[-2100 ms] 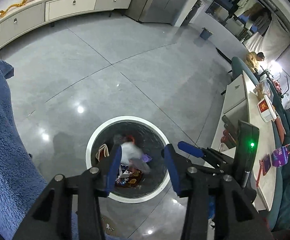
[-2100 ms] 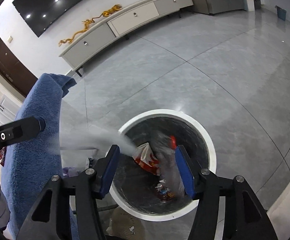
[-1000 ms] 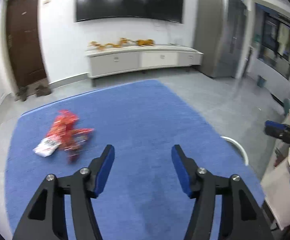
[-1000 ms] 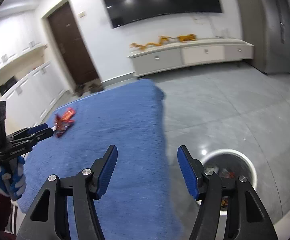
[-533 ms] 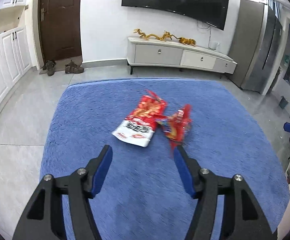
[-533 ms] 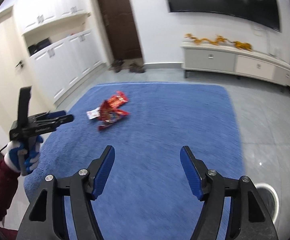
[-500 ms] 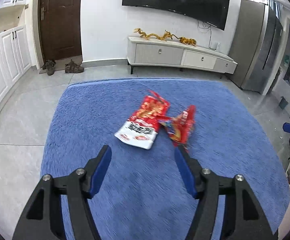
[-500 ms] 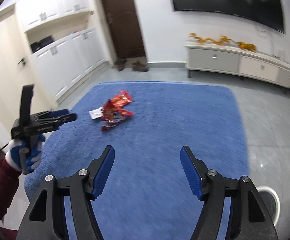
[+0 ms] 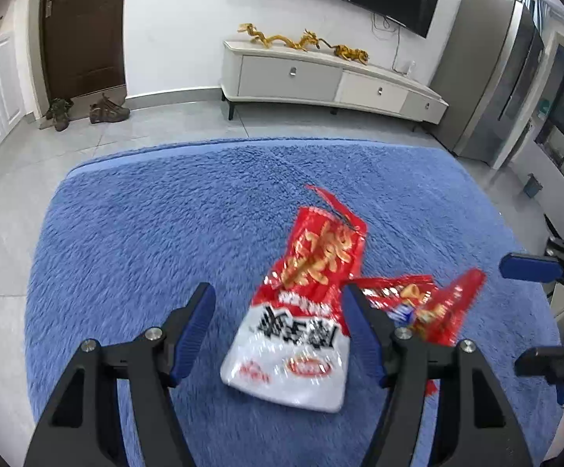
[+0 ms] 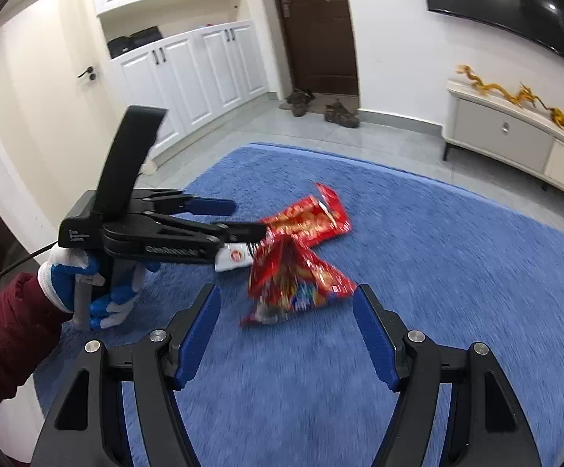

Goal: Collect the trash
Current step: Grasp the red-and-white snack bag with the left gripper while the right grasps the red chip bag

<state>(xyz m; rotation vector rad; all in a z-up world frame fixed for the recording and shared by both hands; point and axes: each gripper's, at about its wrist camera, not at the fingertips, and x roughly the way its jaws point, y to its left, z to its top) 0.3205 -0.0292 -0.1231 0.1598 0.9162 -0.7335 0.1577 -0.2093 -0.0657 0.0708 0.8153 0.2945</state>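
Red-and-white crinkled snack wrapper (image 9: 305, 311) lies on the fluffy blue rug (image 9: 145, 241), a second red foil wrapper (image 10: 293, 276) touching it; left tool (image 9: 278, 327) spread apart above the first; right tool (image 10: 286, 330) likewise apart, empty.

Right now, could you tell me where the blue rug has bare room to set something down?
The fluffy blue rug is bare along its far edge toward the pale TV cabinet, and on the side toward the brown door. It is crowded around the red-and-white snack bag and the crumpled red wrapper, where the left gripper and right gripper stand open.
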